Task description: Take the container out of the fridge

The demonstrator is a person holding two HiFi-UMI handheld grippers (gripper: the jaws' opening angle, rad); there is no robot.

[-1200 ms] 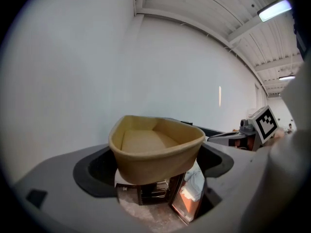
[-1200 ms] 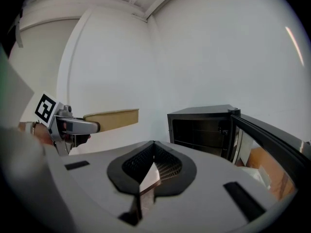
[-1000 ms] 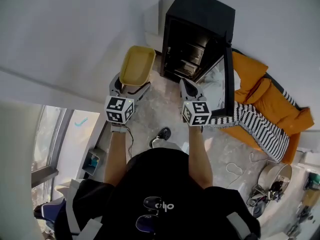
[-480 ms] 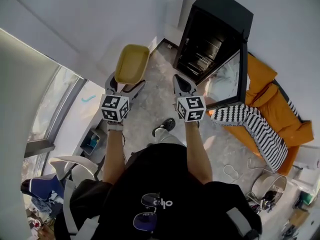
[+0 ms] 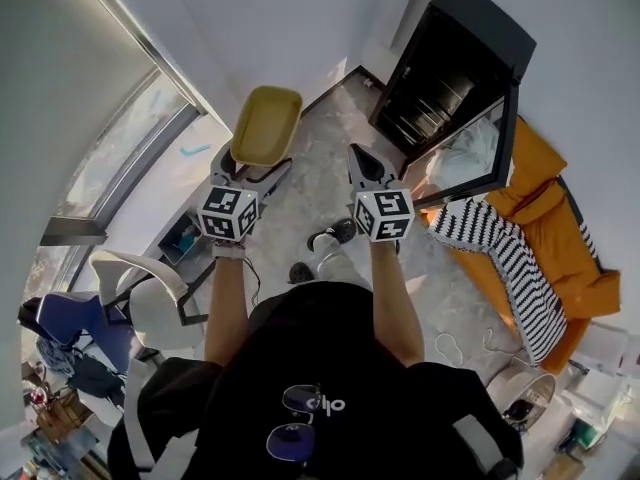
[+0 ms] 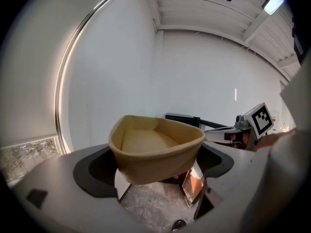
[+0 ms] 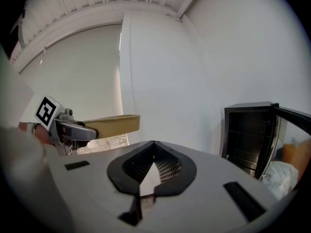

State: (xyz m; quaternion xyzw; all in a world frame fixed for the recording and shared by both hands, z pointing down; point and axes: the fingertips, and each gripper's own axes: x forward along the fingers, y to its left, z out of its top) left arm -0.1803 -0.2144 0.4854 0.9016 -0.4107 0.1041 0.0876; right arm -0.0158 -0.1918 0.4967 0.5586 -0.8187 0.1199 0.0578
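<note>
A yellow, empty container [image 5: 264,125] is held up in the air by my left gripper [image 5: 256,168], which is shut on its near end. In the left gripper view the container [image 6: 155,148] fills the middle between the jaws. The black fridge [image 5: 452,68] stands to the right with its door [image 5: 478,164] swung open and dark shelves showing inside. My right gripper [image 5: 364,165] is shut with nothing in it, level with the left one. In the right gripper view the fridge [image 7: 248,136] is at the right and the container [image 7: 112,124] at the left.
An orange sofa [image 5: 560,248] with a striped black-and-white cloth [image 5: 490,243] stands behind the fridge door. A window [image 5: 120,168] runs along the left wall. A white chair [image 5: 140,303] and a blue one [image 5: 70,328] stand at lower left. The floor [image 5: 320,188] is grey stone.
The view has swung left, so the fridge has slid toward the upper right. Both grippers keep their places, the left one still holding the container.
</note>
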